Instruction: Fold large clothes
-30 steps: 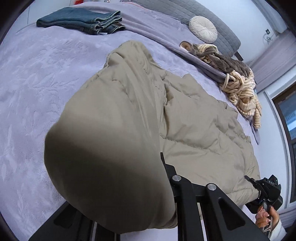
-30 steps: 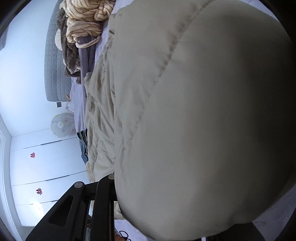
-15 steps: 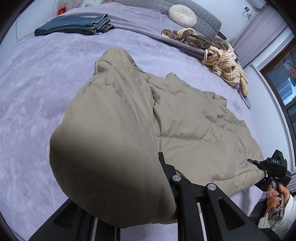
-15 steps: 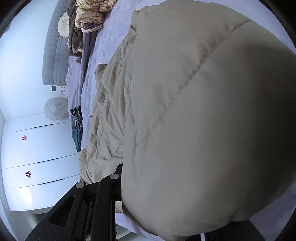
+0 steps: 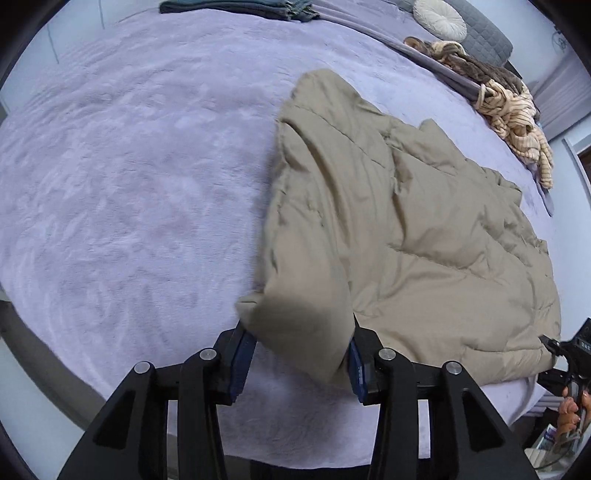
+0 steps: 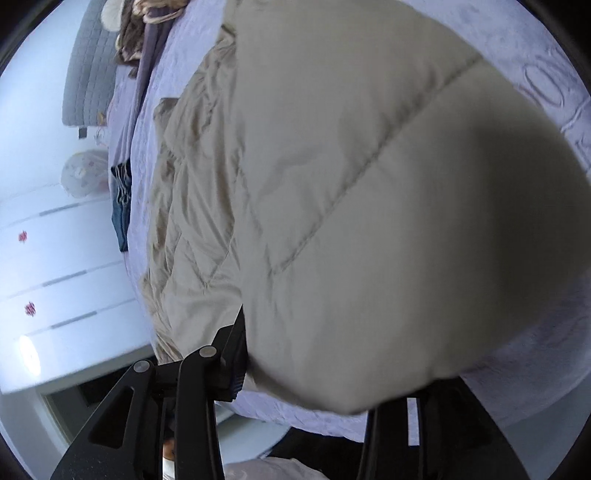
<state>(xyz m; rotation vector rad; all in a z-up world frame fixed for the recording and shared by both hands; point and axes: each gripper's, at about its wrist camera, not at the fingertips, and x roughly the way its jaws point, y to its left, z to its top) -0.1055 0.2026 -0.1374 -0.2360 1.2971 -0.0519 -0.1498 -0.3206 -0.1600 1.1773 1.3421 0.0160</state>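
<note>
A large beige quilted puffer coat [image 5: 424, 236] lies spread on the lilac bed [image 5: 129, 166]. My left gripper [image 5: 301, 363] has its jaws apart with the coat's near left corner [image 5: 306, 317] lying loosely between the blue pads. My right gripper [image 5: 554, 350] shows at the coat's near right corner in the left wrist view. In the right wrist view the coat [image 6: 369, 184] bulges over that gripper [image 6: 314, 387]; only its left finger [image 6: 229, 365] shows, and the fabric hides the other.
Folded blue jeans [image 5: 236, 7] lie at the bed's far side. A heap of striped and brown clothes [image 5: 509, 107] sits at the far right by a round cushion [image 5: 439, 18]. White wardrobe doors [image 6: 55, 288] stand beyond the bed's edge.
My left gripper has opened and dropped lower; the coat corner that filled its view has slipped down onto the bed. The right gripper still carries its bulge of coat.
</note>
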